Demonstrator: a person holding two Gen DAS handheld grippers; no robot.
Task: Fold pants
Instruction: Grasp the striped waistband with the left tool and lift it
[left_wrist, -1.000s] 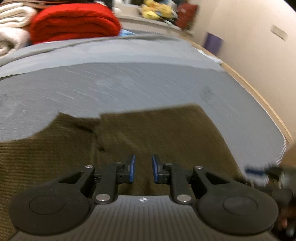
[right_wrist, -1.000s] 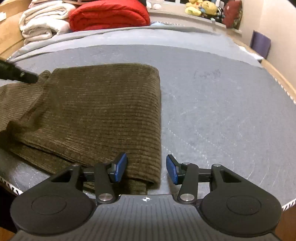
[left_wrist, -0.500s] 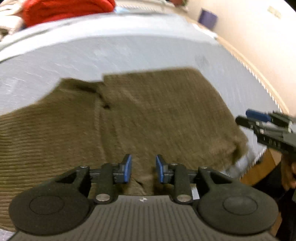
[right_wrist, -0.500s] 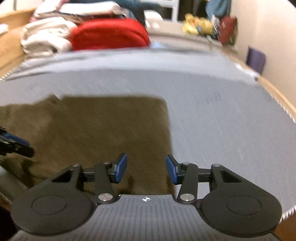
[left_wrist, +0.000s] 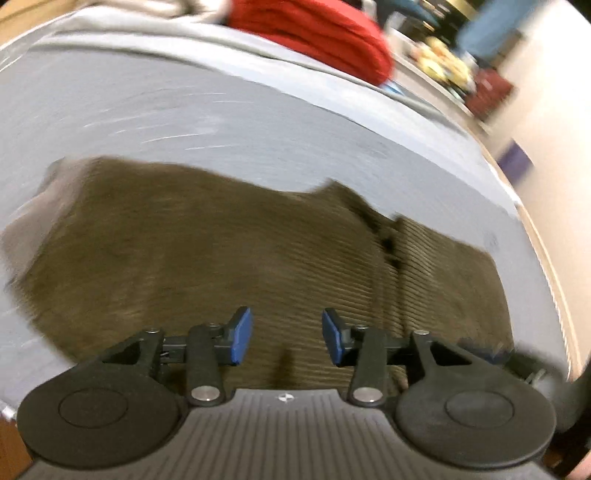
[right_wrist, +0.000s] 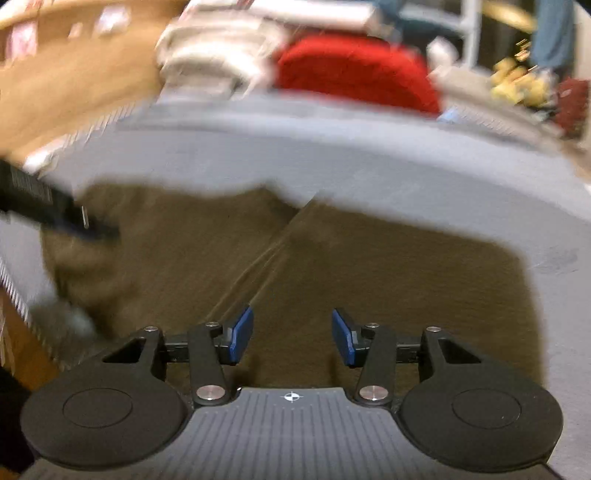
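Note:
The olive-brown corduroy pants (left_wrist: 229, 266) lie partly folded on the grey bed cover (left_wrist: 184, 110). My left gripper (left_wrist: 283, 339) is open and empty, hovering over the near edge of the pants. In the right wrist view the pants (right_wrist: 369, 273) show a diagonal fold seam. My right gripper (right_wrist: 292, 340) is open and empty above them. The left gripper also shows in the right wrist view (right_wrist: 48, 206) over the left end of the pants. The right gripper (left_wrist: 517, 360) shows dimly at the right edge of the left wrist view. Both views are motion-blurred.
A folded red blanket (right_wrist: 354, 70) and a stack of white towels (right_wrist: 218, 55) lie at the head of the bed. Stuffed toys (right_wrist: 521, 85) sit on a ledge at the back right. A wooden bed frame (right_wrist: 66, 88) runs along the left; a wall (left_wrist: 554, 110) stands on the right.
Both grippers have swung left over the pants; more of the pants' left part shows now. The left gripper's jaws have opened wider. Both stay empty.

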